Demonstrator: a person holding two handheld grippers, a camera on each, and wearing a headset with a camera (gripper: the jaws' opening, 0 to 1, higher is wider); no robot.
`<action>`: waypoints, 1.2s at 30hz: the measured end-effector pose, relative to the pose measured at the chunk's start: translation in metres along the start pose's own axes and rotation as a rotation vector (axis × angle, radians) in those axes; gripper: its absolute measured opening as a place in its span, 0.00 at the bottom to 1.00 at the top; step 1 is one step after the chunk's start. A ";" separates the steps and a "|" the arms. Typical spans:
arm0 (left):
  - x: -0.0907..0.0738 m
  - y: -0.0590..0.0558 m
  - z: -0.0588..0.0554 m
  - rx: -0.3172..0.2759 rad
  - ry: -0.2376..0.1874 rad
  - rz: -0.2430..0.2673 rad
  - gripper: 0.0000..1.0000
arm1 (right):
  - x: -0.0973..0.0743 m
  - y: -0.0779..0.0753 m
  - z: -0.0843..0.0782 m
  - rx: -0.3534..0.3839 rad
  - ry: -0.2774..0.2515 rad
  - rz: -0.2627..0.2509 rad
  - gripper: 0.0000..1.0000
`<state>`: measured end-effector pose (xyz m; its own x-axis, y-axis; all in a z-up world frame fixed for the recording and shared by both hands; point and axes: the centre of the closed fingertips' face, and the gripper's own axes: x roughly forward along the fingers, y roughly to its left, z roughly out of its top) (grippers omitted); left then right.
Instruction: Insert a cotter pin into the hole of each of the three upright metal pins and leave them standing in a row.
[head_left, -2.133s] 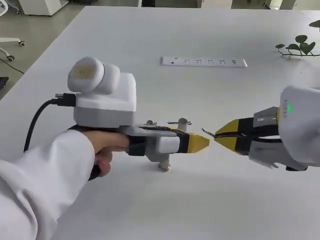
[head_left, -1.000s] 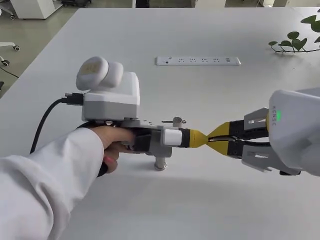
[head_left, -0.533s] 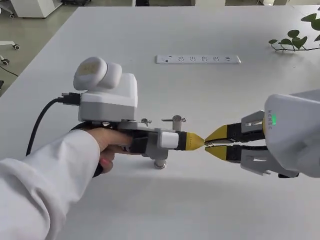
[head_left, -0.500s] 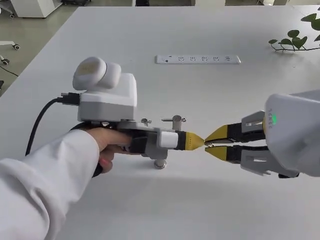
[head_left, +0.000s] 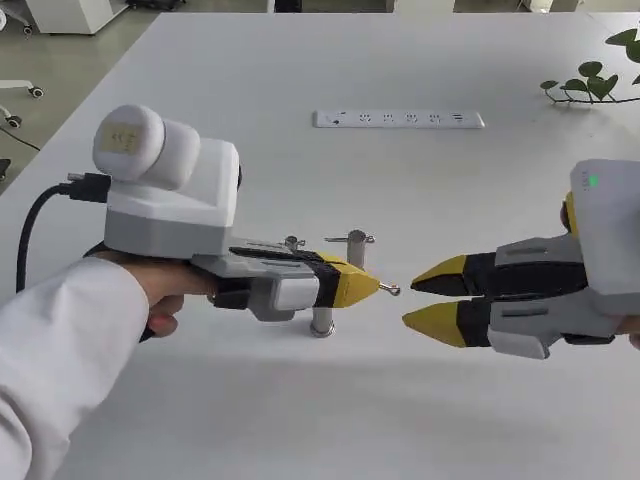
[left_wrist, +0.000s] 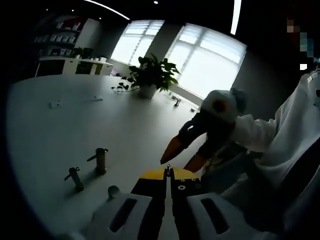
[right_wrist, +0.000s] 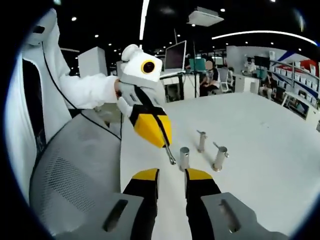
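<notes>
Here, left gripper pinching cotter pin

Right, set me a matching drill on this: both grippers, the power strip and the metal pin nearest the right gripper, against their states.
Things:
1. left gripper
2. right gripper
3. power strip
4. nearest metal pin

States:
A. open, holding nothing
B. lying flat, far across the table
C. shut on a cotter pin
D. standing upright, no cotter pin through it

Pairs: 1-C, 2-A, 3-B, 4-D
</notes>
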<state>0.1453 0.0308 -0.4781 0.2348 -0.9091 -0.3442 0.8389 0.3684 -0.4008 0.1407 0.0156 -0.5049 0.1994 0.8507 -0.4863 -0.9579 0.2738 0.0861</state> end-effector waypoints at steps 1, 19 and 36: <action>0.000 -0.001 0.000 0.026 0.001 0.003 0.00 | 0.001 0.000 0.000 -0.005 0.002 -0.002 0.15; 0.001 -0.018 -0.016 0.261 0.094 -0.082 0.00 | 0.013 0.027 0.000 -0.020 0.035 0.113 0.00; -0.004 0.016 -0.021 0.374 0.072 0.077 0.33 | 0.020 0.015 -0.002 -0.103 0.081 0.086 0.00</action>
<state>0.1472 0.0444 -0.5006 0.2803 -0.8605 -0.4254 0.9443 0.3267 -0.0387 0.1297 0.0362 -0.5149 0.1029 0.8291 -0.5496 -0.9876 0.1509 0.0427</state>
